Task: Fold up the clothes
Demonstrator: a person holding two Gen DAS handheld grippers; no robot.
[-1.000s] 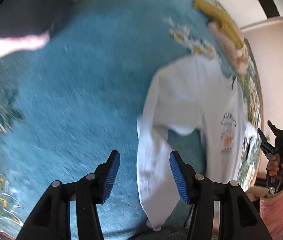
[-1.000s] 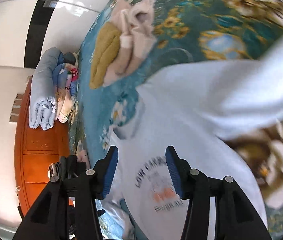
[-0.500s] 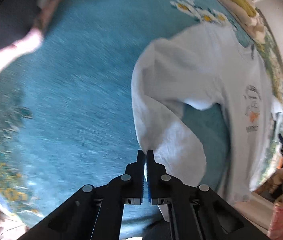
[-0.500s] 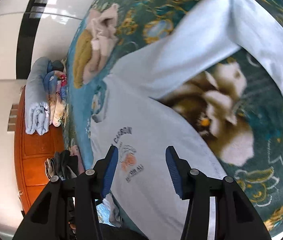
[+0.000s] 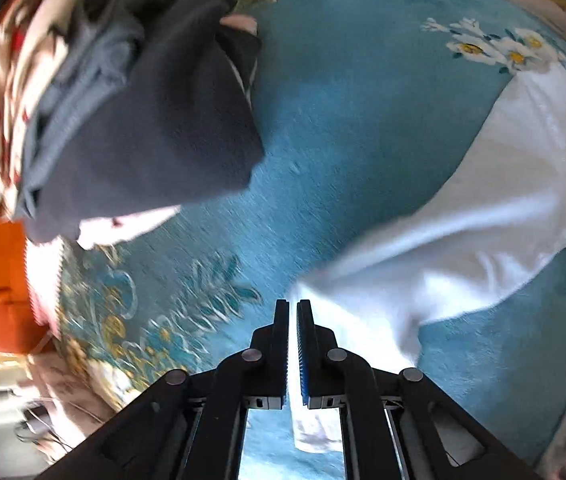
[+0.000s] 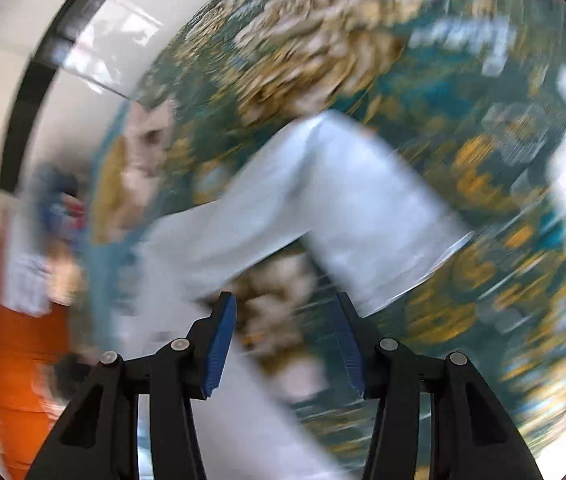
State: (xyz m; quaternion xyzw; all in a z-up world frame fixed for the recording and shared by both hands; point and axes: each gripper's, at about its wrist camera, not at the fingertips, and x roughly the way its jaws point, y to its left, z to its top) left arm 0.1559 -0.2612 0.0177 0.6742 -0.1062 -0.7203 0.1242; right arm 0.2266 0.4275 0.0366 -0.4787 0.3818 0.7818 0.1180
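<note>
Pinching the cuff end of a white sweatshirt (image 5: pixel 495 216), your left gripper (image 5: pixel 293 312) has its blue-padded fingers (image 5: pixel 306 344) pressed together on the fabric — the sleeve runs up and right to the body, spread on a teal floral carpet (image 5: pixel 343 120). A dark folded pile (image 5: pixel 155 120) sits upper left. Your right gripper (image 6: pixel 285 320) hovers over the other sleeve (view blurred), fingers apart, holding nothing.

Black grippers (image 5: pixel 293 320), blue finger pads (image 6: pixel 219 344)
</note>
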